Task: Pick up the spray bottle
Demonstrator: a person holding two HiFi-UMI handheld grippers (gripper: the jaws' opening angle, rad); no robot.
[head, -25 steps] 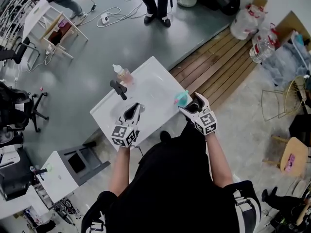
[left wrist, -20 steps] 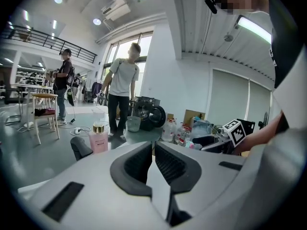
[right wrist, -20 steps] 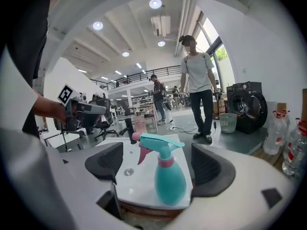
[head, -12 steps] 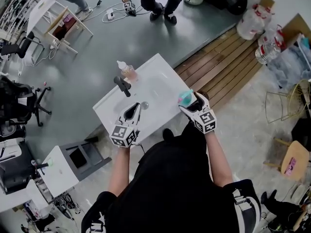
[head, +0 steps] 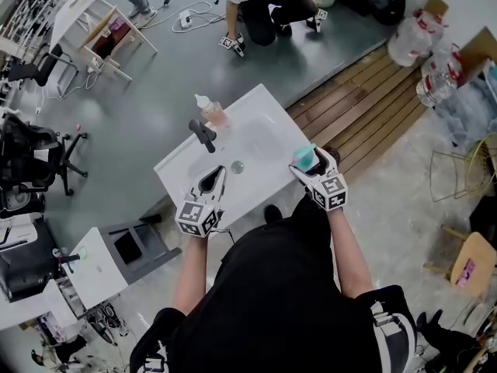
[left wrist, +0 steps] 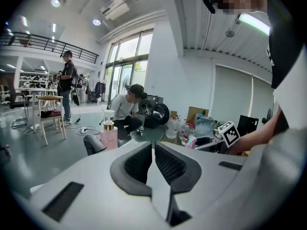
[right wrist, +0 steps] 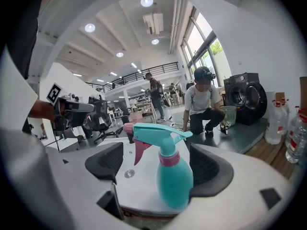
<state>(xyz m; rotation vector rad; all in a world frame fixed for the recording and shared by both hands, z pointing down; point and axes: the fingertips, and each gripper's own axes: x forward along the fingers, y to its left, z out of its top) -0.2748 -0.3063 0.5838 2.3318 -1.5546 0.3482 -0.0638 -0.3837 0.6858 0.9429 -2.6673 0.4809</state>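
Right gripper view: spray bottle [right wrist: 175, 176] within claw [right wrist: 157, 164]

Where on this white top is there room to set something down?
Free on the white top: the far right corner beyond the spray bottle, and the middle around the drain. Crowded: the far edge around faucet and pump bottle, and the near edge by the left gripper and right gripper.
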